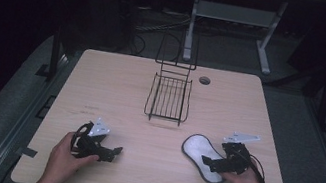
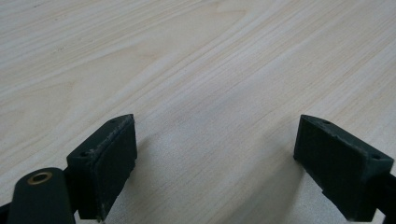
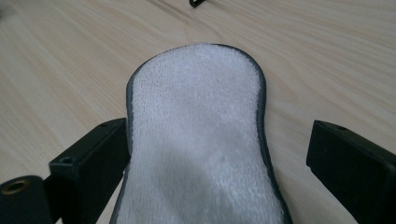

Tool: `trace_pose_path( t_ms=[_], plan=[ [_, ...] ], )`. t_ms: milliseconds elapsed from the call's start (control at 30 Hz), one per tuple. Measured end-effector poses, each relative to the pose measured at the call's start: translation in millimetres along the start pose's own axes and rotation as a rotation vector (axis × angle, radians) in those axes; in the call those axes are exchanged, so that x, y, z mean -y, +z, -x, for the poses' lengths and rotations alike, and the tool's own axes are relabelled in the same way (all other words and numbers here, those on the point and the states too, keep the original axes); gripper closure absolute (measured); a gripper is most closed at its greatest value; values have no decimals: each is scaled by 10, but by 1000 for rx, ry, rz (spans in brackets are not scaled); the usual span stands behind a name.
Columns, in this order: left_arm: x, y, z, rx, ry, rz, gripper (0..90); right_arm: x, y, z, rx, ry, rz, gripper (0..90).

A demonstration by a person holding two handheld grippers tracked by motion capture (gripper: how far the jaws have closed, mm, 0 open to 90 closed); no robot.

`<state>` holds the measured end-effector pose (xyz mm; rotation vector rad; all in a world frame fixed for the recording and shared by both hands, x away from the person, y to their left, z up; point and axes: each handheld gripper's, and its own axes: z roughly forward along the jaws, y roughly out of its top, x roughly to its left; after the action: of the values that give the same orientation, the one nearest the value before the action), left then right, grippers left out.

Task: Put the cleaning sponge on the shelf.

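right gripper (image 1: 207, 161) at 5 o'clock on the table (image 1: 116, 83), jaws wide apart astride the near end of a white pad w/ grey rim (image 1: 203, 157), which lies flat. left gripper (image 1: 116, 152) at 7 o'clock, jaws open over bare wood. wire rack (image 1: 169, 98) farther back, 12 o'clock.

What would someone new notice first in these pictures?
Probably the white pad with its grey rim, flat on the table near the right front, lying between the open jaws of the right claw. Next, the black wire rack mid-table. The left claw gapes over bare wood.
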<state>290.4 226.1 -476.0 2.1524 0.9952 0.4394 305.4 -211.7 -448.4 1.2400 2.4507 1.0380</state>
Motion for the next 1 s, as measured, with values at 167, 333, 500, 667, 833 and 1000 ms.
trace_pose_path(
  t_ms=[167,333,500,667,833,1000],
  plan=[
    [0,0,0,0,0,0,125,-21,95,-7,1,0,-24,58],
    [0,0,0,0,0,0,125,-6,151,-5,10,-8,-39,58],
    [0,0,0,0,0,0,124,-3,191,-34,4,-16,-51,58],
    [0,0,0,0,0,0,125,4,254,-77,8,-36,-80,59],
    [0,0,0,0,0,0,124,6,270,-91,14,-46,-89,61],
    [0,0,0,0,0,0,125,3,271,-101,-3,-63,-98,130]
  ],
)
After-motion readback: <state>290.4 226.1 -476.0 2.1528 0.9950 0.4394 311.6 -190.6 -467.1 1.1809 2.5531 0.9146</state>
